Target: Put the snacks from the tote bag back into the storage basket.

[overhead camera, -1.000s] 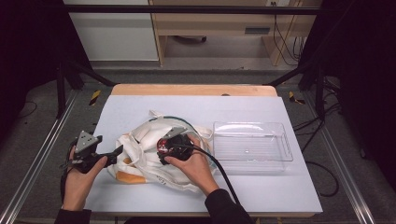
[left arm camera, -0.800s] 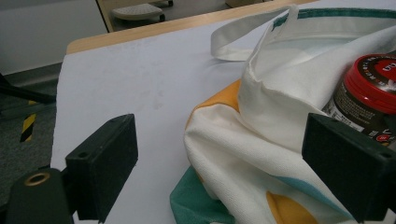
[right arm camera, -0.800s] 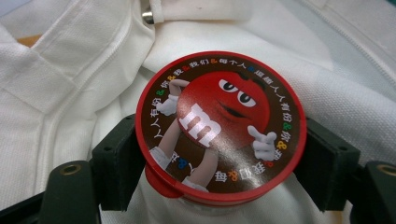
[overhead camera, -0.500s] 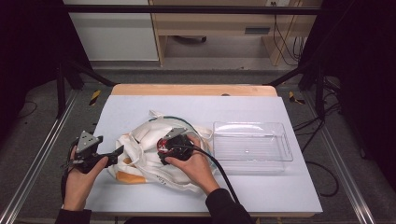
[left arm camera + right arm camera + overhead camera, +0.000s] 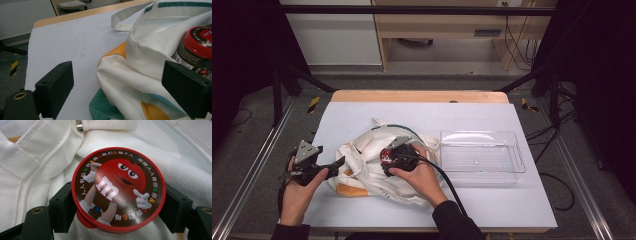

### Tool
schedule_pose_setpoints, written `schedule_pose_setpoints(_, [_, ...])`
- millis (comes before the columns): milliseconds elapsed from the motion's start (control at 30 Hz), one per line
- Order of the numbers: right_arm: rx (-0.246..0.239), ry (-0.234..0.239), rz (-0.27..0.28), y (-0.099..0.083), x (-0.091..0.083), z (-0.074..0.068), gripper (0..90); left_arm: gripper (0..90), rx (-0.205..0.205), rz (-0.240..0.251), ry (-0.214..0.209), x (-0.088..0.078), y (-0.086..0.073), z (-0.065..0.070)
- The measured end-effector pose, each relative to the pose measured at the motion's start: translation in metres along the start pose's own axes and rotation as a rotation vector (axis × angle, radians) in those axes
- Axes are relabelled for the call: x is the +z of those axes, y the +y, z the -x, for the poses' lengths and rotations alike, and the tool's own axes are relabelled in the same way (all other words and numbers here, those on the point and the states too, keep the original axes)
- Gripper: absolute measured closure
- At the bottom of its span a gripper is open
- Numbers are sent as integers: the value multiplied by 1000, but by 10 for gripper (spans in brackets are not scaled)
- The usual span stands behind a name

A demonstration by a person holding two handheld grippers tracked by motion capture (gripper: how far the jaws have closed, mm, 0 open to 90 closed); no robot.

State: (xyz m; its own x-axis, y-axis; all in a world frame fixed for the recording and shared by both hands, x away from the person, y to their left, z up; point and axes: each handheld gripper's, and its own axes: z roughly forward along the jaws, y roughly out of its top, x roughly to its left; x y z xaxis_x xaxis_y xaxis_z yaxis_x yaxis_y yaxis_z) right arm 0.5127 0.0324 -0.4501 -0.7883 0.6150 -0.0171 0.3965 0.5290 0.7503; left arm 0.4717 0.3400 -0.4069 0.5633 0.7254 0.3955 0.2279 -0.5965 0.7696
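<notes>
We have the tub [image 5: 117,190] by its red lid, sitting in the mouth of the bag [image 5: 367,172] near the middle of the worktop [image 5: 362,117], a little toward the left edge. The right hand-held gripper [image 5: 117,205] is clamped on the tub, one pad on each side just below the lid rim, and white cloth lies all round it. So we judge the step in hand to be lifting the tub out of the bag.

The left hand-held gripper [image 5: 125,92] sits at the bag's left side with its jaws wide apart; a fold of cloth lies between them, but no pad presses on it.

Next, as we read it, we close the left on that fold to pin the bag down, then draw the tub straight up and clear of the opening, so the cloth does not come along with it. The tray [image 5: 482,152] lies just right of the bag, toward the right edge, and it looks the likely place to set the tub. The grip sits high on the tub, so we would lift slowly.
</notes>
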Motion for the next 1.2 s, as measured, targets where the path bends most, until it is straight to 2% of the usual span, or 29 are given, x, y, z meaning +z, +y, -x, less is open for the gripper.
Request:
schedule_pose_setpoints(400, [-10, 14, -8, 3, 2, 2, 256, 102, 0, -1, -1, 0, 0, 0])
schedule_pose_setpoints(700, [-2, -7, -20, 6, -1, -1, 258, 102, -17, 4, 3, -1, -1, -1])
schedule_pose_setpoints(900, [3, -34, -2, 15, -15, -2, 258, 102, -11, 3, 8, -2, -1, -2])
schedule_pose_setpoints(1200, [-14, -50, 28, 34, -50, -1, 259, 102, -3, 2, 5, -2, 0, -1])
